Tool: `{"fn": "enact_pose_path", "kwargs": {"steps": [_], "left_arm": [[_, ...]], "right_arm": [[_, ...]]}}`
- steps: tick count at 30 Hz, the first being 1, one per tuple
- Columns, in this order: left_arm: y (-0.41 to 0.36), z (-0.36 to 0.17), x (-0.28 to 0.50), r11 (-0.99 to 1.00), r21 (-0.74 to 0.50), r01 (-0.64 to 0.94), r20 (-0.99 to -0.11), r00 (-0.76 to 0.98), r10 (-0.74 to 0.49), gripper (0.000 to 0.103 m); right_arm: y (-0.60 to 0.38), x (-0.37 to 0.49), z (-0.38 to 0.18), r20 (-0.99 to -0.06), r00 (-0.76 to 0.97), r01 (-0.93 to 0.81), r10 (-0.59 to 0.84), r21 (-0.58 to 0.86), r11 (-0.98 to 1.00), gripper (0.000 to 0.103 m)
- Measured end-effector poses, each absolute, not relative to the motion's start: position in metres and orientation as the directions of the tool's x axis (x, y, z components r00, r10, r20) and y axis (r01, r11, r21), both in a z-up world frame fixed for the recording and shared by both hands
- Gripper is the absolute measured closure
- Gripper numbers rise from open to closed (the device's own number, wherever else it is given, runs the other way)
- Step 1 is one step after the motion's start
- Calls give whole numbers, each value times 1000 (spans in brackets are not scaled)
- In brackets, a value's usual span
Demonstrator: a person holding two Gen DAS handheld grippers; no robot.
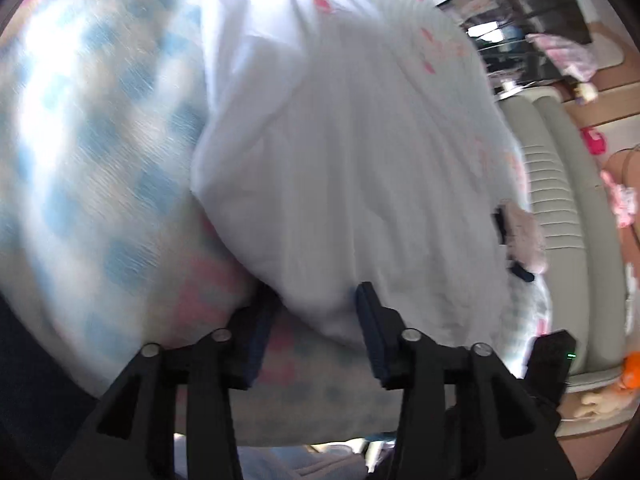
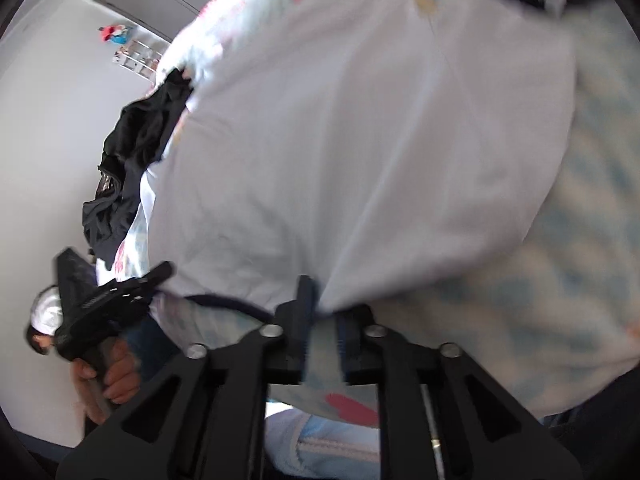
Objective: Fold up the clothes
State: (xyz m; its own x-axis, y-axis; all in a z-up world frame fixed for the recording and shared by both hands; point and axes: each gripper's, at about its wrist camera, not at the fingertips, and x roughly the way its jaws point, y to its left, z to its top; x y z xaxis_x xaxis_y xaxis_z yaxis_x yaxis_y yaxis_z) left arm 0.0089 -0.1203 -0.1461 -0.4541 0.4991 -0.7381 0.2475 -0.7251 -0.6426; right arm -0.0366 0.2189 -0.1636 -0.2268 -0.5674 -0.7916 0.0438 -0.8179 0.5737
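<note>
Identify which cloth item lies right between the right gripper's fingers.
The plain white garment; the crumpled black garment sits off beside it, and the blue-checked blanket lies underneath.

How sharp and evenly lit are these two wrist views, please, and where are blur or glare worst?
Left wrist view: the checked blanket is streaked with motion blur and washed out at left; the white garment is soft; the gripper fingers are sharper. Right wrist view: the white garment is softly blurred, the black clothing sharper; fisheye bending at both rims.

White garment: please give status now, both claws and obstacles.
Left claw open, hem between. Right claw open at hem. White garment flat on checked blanket. Black clothing beside.
</note>
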Motion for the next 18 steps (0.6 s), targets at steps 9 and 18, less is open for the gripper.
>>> {"fn": "enact_pose_path", "kwargs": {"steps": [9,18], "left_arm": [[-89,-136,1,-795,-588,147,-775,-384,502,96],[-98,-95,31,-807,-586,75,-744,-445,499,97]], "right_arm": [[204,-43,-163,-827,-213,144,-520,499,-854,96],[217,-12,-111,-780,-298,198,-550,513,-835,98]]}}
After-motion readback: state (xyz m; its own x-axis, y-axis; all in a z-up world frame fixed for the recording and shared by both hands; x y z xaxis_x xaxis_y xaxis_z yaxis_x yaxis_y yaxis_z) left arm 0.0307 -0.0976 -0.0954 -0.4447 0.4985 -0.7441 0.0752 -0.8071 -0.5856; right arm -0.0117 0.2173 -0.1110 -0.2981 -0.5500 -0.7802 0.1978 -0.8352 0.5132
